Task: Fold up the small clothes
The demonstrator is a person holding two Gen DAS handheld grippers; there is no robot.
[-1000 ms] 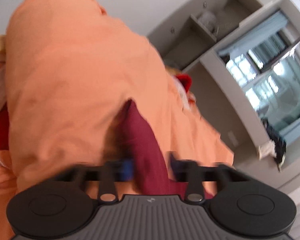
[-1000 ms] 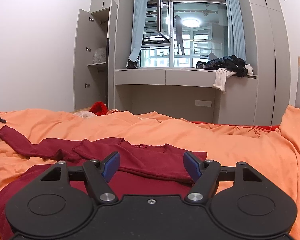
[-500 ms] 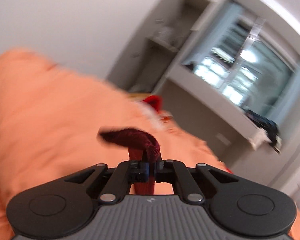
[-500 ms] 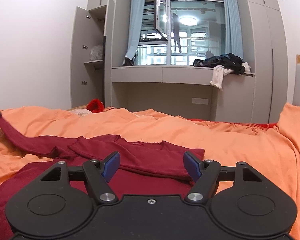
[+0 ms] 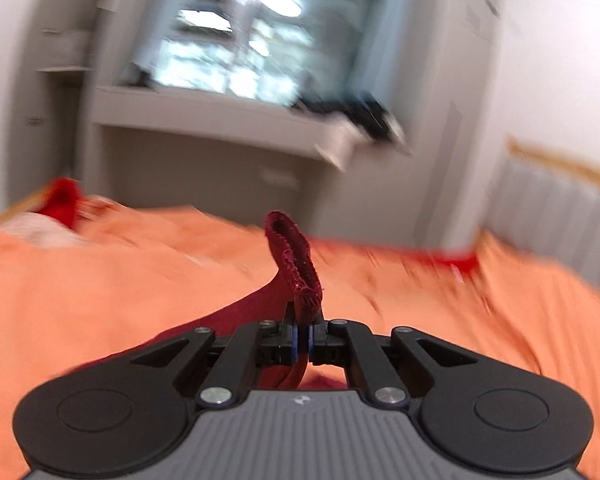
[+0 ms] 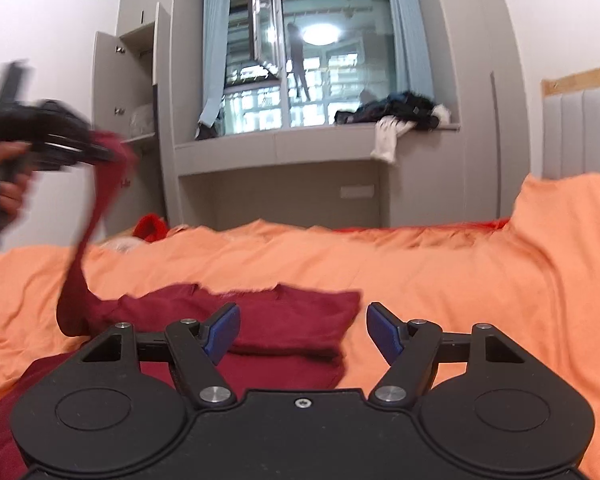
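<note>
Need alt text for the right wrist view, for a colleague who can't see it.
The open right gripper hovers over a dark red long-sleeved top lying on an orange bedspread. At left, the shut left gripper lifts the top's sleeve. Behind are a window and wardrobe.

Grey built-in wardrobes point(image 6: 140, 92) flank a bright window point(image 6: 324, 80) with blue curtains point(image 6: 214, 52); white walls point(image 6: 48, 40).

Bright window point(image 6: 320, 68) backlight — left view smeared by blur, edges fisheye-bent.
</note>
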